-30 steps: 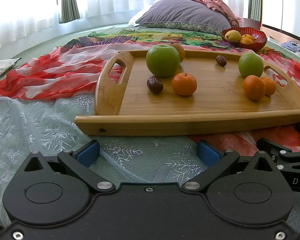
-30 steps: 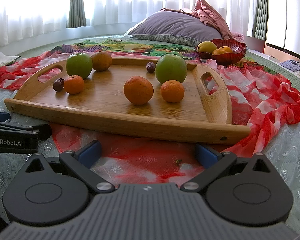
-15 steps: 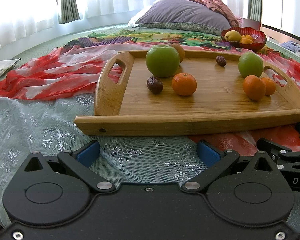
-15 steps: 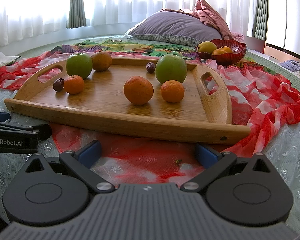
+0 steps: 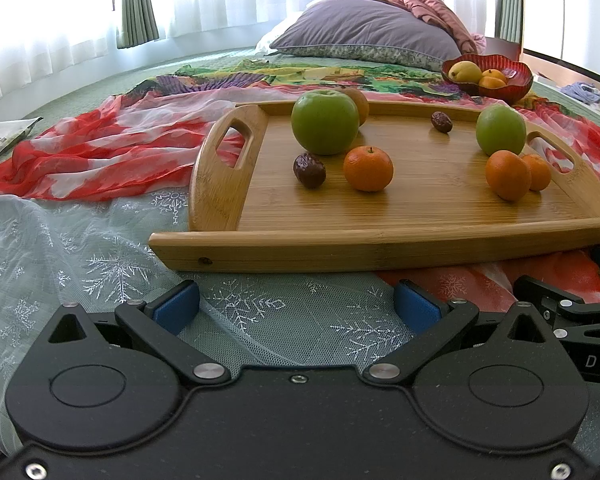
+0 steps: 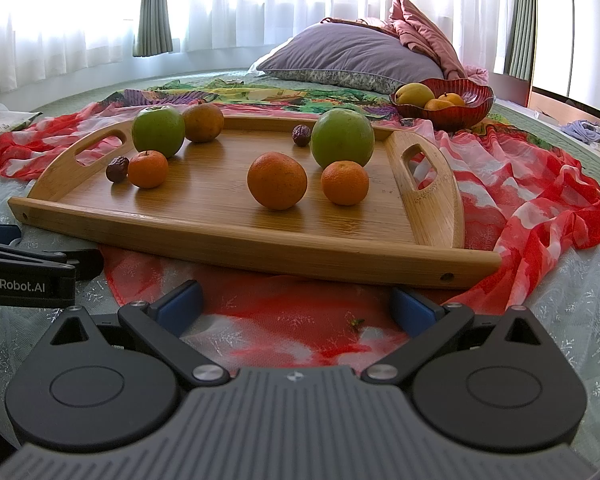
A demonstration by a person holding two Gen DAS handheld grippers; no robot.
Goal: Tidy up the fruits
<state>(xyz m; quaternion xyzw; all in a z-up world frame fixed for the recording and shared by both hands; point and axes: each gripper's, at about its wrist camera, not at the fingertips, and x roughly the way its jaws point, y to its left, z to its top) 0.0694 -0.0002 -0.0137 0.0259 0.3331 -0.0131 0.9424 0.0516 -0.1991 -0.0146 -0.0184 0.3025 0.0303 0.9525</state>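
Fruits scattered on wooden tray; more in red bowl.

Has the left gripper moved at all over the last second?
No. In the left wrist view the wooden tray sits in the same place against the left gripper as in both earlier pictures, its fingers equally wide apart.

Both wrist cameras sit low near the bed, facing the same wooden tray from adjacent angles.

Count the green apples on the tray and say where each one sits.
2. One apple sits at the tray's far left, beside a brownish fruit; the other apple sits far right, behind a small orange. None appears hidden.
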